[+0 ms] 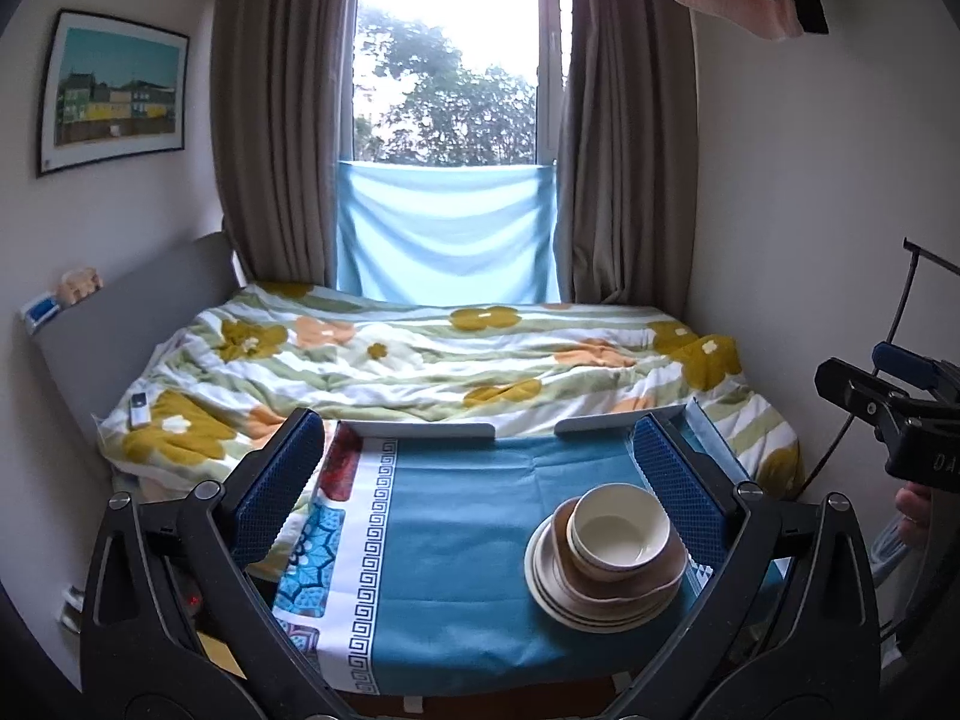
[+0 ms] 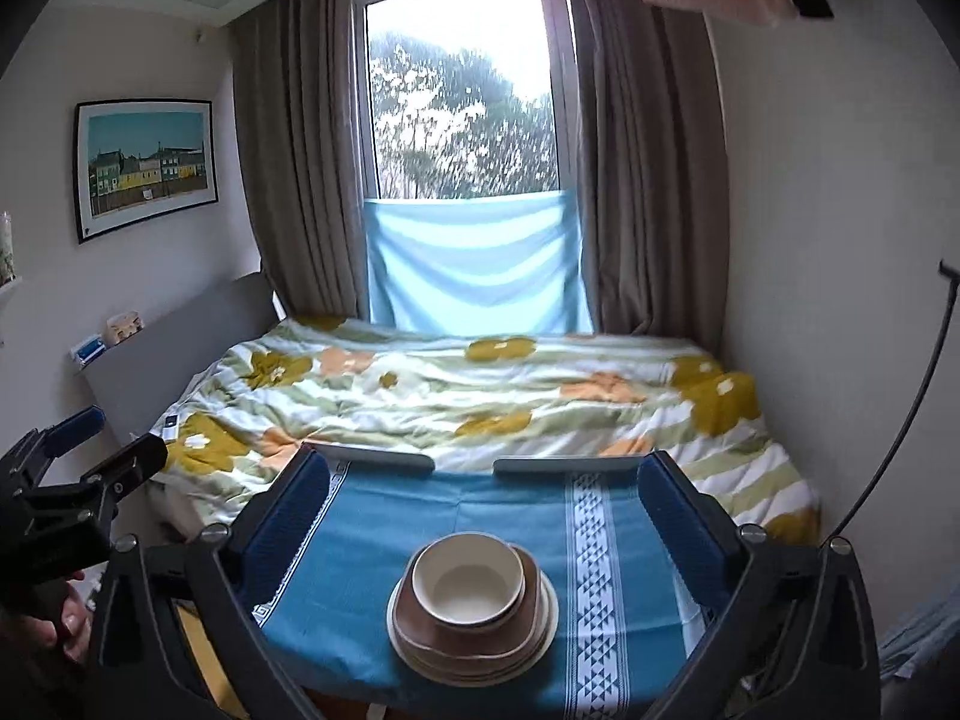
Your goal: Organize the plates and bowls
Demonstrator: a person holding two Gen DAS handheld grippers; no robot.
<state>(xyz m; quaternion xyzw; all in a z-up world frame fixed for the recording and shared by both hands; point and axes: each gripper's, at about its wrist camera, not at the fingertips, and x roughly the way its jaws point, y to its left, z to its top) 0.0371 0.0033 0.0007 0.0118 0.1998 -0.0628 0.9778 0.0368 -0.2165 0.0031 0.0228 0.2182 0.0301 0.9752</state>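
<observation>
Beyond your fingers lies the bed (image 1: 420, 360) with its flowered quilt, running up to the curtained window (image 1: 447, 54). Nearer, the bench (image 2: 372, 540) under its blue cloth spreads between and below both pairs of fingers. On it sits the stack of plates (image 2: 474, 645), with a brown bowl (image 2: 528, 594) and a cream bowl (image 2: 468, 579) nested on top. In your right wrist view the stack lies centred between the fingers, apart from both; in your left wrist view it sits just beside the right-side finger. Your left gripper (image 1: 480, 480) and right gripper (image 2: 483, 516) both stand spread wide, with nothing held.
</observation>
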